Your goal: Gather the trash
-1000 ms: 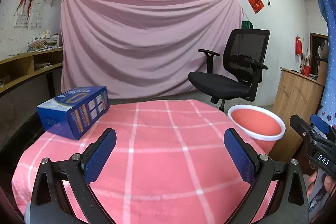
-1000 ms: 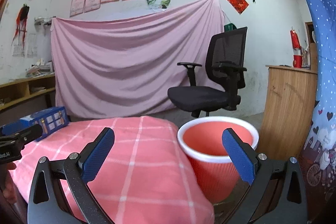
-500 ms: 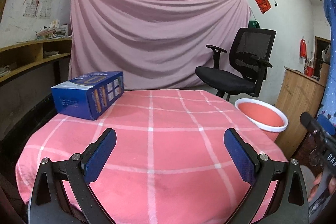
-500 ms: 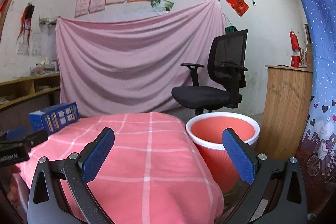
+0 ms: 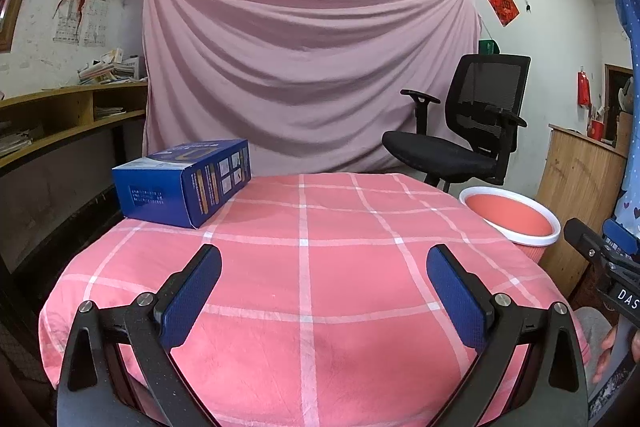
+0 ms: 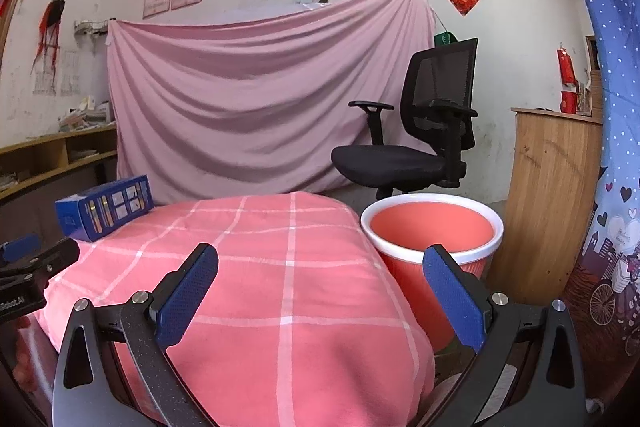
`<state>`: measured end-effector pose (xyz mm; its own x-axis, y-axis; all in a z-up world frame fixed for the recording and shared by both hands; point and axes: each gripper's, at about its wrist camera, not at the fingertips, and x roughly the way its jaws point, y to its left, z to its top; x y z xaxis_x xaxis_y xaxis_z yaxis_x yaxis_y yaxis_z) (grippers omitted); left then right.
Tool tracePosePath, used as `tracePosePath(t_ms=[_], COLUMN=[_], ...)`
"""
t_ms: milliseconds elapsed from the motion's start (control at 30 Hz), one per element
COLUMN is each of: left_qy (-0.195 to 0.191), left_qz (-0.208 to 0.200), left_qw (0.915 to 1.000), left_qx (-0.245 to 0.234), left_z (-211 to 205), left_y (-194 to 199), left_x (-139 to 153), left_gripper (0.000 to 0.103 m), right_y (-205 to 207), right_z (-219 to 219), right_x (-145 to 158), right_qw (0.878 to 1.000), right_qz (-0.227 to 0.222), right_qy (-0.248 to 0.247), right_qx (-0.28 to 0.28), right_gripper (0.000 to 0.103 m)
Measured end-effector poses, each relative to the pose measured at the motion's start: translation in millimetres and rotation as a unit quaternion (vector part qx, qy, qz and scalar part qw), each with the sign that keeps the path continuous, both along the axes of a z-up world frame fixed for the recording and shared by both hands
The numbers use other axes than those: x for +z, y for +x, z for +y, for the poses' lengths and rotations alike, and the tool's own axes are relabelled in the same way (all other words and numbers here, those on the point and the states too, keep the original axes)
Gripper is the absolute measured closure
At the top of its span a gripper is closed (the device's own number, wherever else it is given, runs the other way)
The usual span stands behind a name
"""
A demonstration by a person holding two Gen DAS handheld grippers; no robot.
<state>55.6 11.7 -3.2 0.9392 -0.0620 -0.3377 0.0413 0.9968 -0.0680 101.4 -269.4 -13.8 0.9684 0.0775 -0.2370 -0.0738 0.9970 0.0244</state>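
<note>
A blue cardboard box lies at the far left of the table under a pink checked cloth; it also shows in the right wrist view. A red bin with a white rim stands off the table's right side; the right wrist view shows it close and empty inside. My left gripper is open and empty above the near part of the table. My right gripper is open and empty over the table's right edge, beside the bin.
A black office chair stands behind the table on the right. A wooden cabinet is right of the bin. Wooden shelves run along the left wall. A pink sheet hangs behind.
Both grippers have drawn back and tilted up a little, so the table and box look farther away. Both stayed open and empty.
</note>
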Motion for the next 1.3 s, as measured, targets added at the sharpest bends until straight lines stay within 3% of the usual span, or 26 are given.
tracePosePath(t_ms=[1300], left_qy=[-0.001], left_qz=[-0.003], left_qw=[1.0000], left_qx=[0.004], left_z=[-0.1], left_y=[-1.7], left_x=[-0.8], left_gripper=[0.002], right_y=[-1.6], right_z=[0.4], right_x=[-0.9], right_qw=[1.000], right_qz=[0.001], right_qy=[0.001], right_qx=[0.004], right_gripper=[0.000])
